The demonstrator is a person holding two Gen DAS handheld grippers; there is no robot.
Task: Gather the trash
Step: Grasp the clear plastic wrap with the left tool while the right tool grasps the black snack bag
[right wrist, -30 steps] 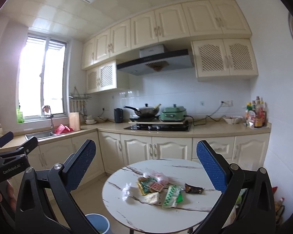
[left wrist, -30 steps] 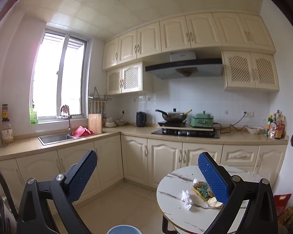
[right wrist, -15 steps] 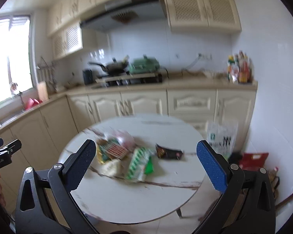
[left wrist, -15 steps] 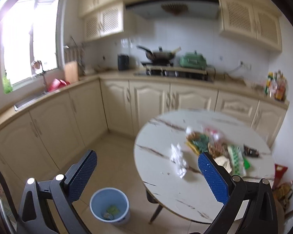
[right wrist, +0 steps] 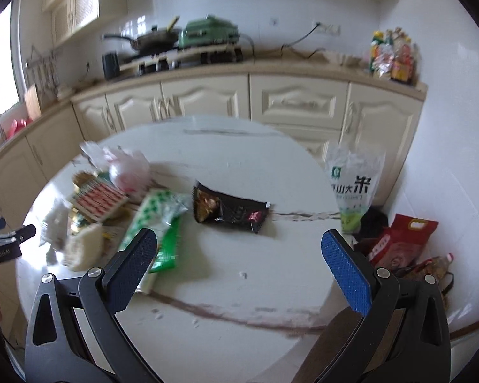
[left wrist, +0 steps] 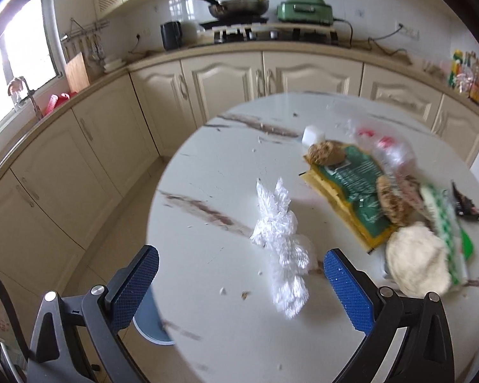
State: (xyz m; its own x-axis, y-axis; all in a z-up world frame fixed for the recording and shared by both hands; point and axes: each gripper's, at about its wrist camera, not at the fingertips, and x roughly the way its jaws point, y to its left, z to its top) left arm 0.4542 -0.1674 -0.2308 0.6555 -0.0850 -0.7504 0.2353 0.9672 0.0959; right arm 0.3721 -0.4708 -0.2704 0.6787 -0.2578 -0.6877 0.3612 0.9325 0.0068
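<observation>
Trash lies on a round marble table. A crumpled white plastic wrap sits just ahead of my open left gripper, between its fingers' line. To its right lie a green and yellow packet, brown crumbly pieces and a pale dough-like lump. My right gripper is open above the table; a black snack wrapper lies ahead of it, with a green-white packet and a red-striped packet to the left.
A blue bin stands on the floor under the table's left edge. A rice bag and red bags sit on the floor at the right. Kitchen cabinets and a counter with stove run behind.
Both grippers have tipped downward and moved closer to the table; the trash now fills the views, and the wall cabinets have slid out of frame. Both stay open.
</observation>
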